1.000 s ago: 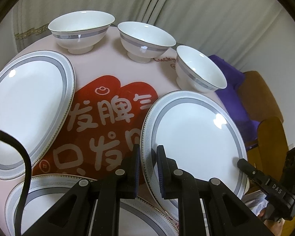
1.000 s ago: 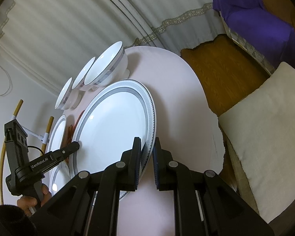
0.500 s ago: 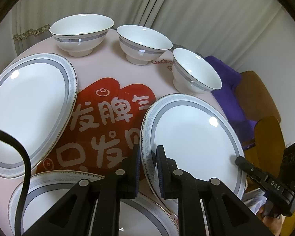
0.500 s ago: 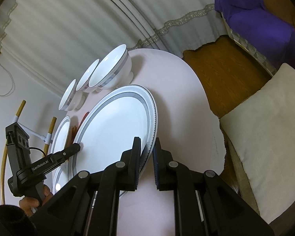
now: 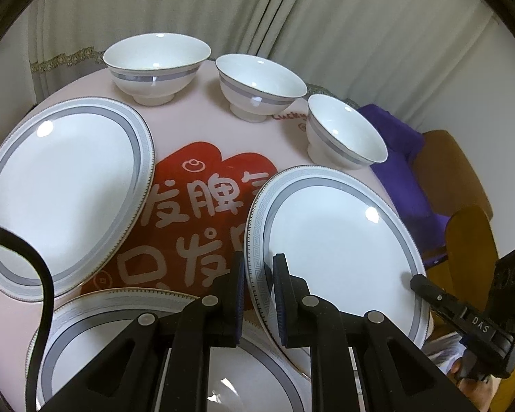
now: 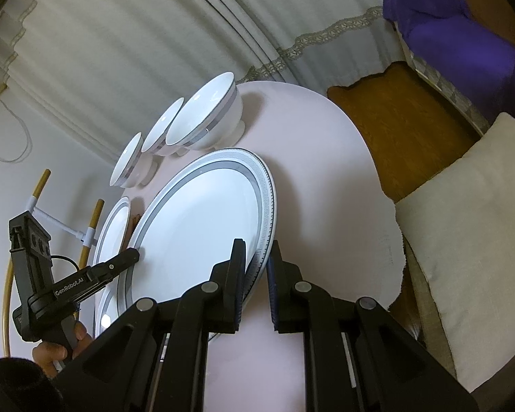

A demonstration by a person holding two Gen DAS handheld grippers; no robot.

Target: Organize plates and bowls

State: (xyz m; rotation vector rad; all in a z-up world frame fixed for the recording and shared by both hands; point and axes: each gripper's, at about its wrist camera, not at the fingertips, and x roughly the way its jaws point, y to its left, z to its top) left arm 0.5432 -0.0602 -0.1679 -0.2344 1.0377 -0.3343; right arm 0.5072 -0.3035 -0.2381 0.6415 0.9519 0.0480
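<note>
Left wrist view: left claw [image 5: 259,288] pinched tight on near-left rim of big plate [image 5: 336,240]. Plate lifted at slant above surface [image 5: 209,120], overlapping second plate [image 5: 127,336] below. Three bowls [image 5: 261,86] stand behind.

Right wrist view: right claw [image 6: 255,274] clamped on opposite rim of same plate [image 6: 206,219]. Glazed porcelain: stiff, slick, weighty, chips easily. Rim grip at both sides seems soundest; keep pull even.

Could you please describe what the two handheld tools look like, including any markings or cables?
Both are matte black, with angular finger arms, silver pivot pins and dark blue ribbed pads. The left tool reads "GenRobot.AI" along its side and trails a black cable. The right tool is marked "DAS" in white.
</note>
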